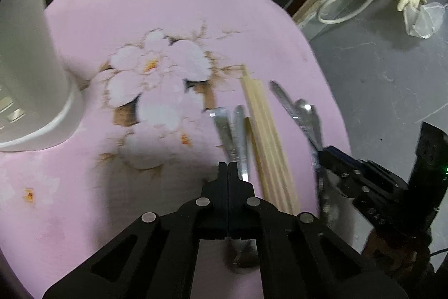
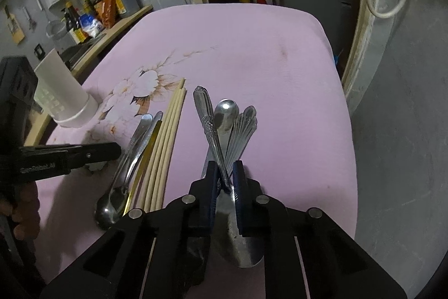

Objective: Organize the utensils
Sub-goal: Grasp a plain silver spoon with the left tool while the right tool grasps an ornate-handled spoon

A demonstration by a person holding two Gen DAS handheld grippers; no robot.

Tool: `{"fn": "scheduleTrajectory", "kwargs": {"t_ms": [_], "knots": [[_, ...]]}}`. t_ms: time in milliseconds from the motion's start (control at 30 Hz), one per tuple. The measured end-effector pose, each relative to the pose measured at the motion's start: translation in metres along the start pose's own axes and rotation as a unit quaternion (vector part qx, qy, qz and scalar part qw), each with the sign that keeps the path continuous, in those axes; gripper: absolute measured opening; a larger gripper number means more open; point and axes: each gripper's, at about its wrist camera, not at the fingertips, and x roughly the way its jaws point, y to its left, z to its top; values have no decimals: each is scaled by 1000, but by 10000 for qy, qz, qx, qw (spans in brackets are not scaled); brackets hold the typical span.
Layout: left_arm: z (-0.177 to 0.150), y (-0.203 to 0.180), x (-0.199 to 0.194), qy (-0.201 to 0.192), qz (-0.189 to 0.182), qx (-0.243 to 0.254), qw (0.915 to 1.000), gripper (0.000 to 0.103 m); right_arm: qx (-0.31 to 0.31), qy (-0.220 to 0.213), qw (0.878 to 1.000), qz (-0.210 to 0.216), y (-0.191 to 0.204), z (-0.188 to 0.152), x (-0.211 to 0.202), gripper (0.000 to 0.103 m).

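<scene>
Right wrist view showed the right gripper (image 2: 225, 181) clamped on an ornate-handled utensil (image 2: 208, 125) at twelve o'clock, presumably for sorting; the left gripper (image 1: 228, 173) was fully shut, its catch unclear.

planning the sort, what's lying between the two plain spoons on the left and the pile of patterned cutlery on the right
The bundle of wooden chopsticks lies between the plain spoons and the patterned cutlery; a thin gold strip sits along their left side. Clearest in the right wrist view.

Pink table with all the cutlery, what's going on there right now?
A person is sorting utensils with two handheld grippers. The right gripper is shut on a bunch of metal spoons near the table's right side. The left gripper is shut beside two other spoons, not clearly holding one. Wooden chopsticks lie between the groups; a white holder waits at left.
</scene>
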Motion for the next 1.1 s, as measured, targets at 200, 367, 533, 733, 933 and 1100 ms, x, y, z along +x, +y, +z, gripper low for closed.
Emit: {"fn": "scheduleTrajectory", "kwargs": {"t_ms": [200,367,533,733,933,1100], "knots": [[-7,21,-16,-89,-438,-338,9984,0,280,-74,9995,-126,-2,-13,-13,6],[-7,14,-21,59,-618,-172,9979,2,571,-79,9983,-116,-9,-22,-20,5],[8,-1,5,396,-584,-93,9975,6,718,-82,9974,-28,-12,-25,-21,5],[15,0,14,605,-646,-189,9959,6,810,-90,9966,97,-13,-25,-19,6],[8,12,4,433,-599,-499,9960,4,663,-5,9974,279,-3,-23,-16,9],[0,24,-11,298,-508,-641,9962,4,411,24,9987,286,3,-18,-11,9]]}}
